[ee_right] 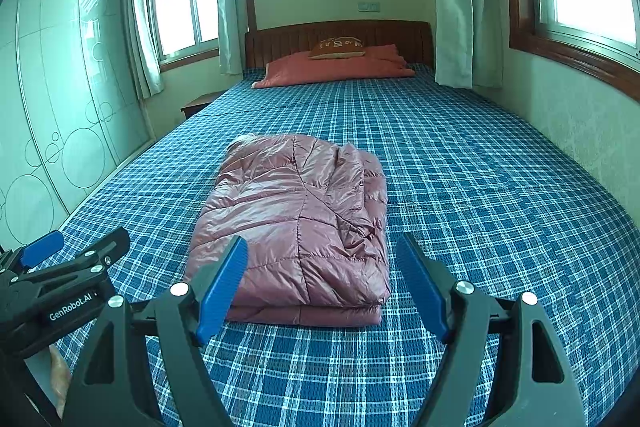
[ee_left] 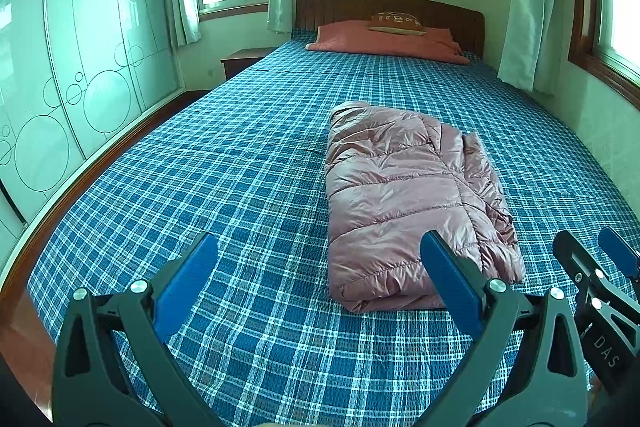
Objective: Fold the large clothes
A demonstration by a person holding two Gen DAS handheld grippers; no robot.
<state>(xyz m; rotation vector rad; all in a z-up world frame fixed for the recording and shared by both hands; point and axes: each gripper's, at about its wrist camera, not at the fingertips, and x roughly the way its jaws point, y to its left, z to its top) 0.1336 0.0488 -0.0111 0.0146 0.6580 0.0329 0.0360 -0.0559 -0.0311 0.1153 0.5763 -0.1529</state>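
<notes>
Showing a folded pink down jacket [ee_right: 296, 223] ahead of two empty hand-held grippers on a plaid-covered bed [ee_right: 480, 187].

The jacket lies as a compact, layered bundle near the foot half of the bed, its long axis running away from the cameras toward the headboard [ee_right: 340, 35]. The right hand-held gripper [ee_right: 322, 277] points almost straight at the bundle's near edge, jaws wide apart and clamped on nothing; judged from both views, it is the nearer one. The left hand-held gripper [ee_left: 320, 275], likewise spread and empty, sits beside it, so the jacket lies ahead and to its right. The fold looks essentially complete.
</notes>
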